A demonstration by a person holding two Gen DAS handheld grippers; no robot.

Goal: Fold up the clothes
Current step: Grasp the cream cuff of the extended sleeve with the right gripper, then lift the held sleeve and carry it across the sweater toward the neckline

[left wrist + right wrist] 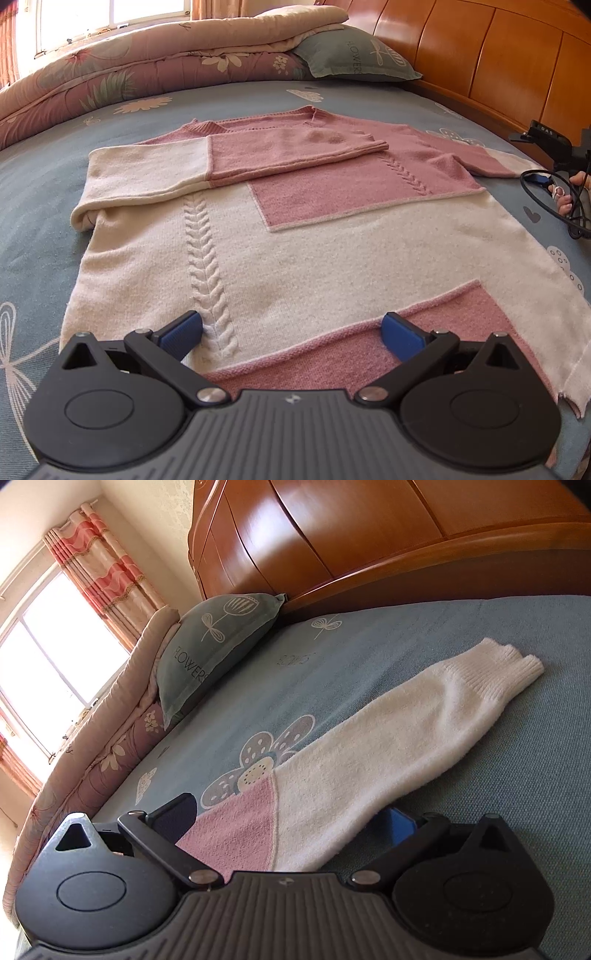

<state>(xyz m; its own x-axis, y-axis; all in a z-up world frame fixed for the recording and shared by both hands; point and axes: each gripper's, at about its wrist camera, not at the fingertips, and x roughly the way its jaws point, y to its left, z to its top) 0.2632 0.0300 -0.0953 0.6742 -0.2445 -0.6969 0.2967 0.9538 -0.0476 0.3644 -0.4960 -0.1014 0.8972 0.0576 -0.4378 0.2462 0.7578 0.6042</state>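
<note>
Pink-and-cream sweater (295,236) lies ahead of the wide-open, empty left claw (291,334); its sleeve (369,757) runs between the open right claw (291,821) fingers.

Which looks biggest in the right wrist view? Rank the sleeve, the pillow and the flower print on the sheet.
1. Sleeve, though it lies nearest the camera.
2. Pillow.
3. Flower print, clearly smallest and partly covered by the sleeve.

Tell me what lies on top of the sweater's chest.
One sleeve, cream then pink, is folded across the sweater below the neckline. It hides the knit beneath it; the other sleeve lies out on the bedsheet.
</note>
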